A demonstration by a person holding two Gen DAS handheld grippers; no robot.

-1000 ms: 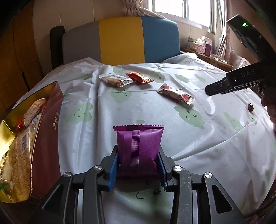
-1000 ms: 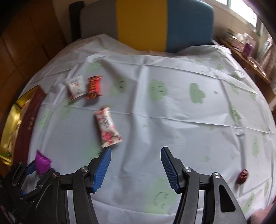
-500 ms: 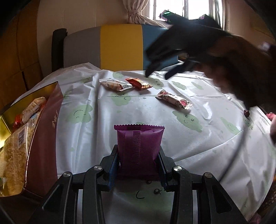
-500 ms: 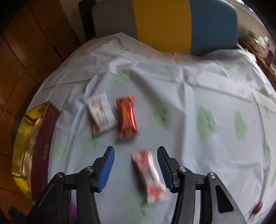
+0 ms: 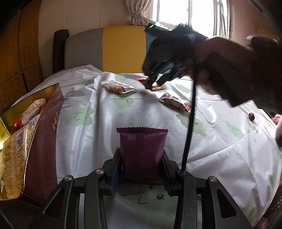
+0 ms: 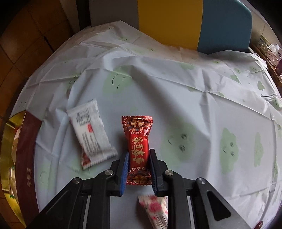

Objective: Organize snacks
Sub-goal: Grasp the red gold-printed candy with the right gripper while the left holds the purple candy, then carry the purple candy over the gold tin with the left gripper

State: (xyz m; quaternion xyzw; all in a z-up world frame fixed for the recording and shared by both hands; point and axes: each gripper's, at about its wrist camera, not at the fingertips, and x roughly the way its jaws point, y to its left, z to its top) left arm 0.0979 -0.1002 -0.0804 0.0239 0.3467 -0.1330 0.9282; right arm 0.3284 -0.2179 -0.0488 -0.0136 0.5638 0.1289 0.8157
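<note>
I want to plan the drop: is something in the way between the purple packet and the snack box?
Nothing visible is. The left gripper holds the purple packet, and only bare tablecloth lies between it and the open snack box beside it.

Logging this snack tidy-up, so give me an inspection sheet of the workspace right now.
Surface: table under a white cloth with green smiley clouds, creased.
Job's things: purple packet; red packet; white packet; floral packet; gold box at the table's left edge, holding snacks.
Clutter: small dark red item on the cloth.
Grippers: left gripper jaws shut on the purple packet; right gripper jaws shut on the red packet.
Cables: black cable crossing the left view.
Surroundings: grey, yellow and blue chair; window; curtain.
</note>
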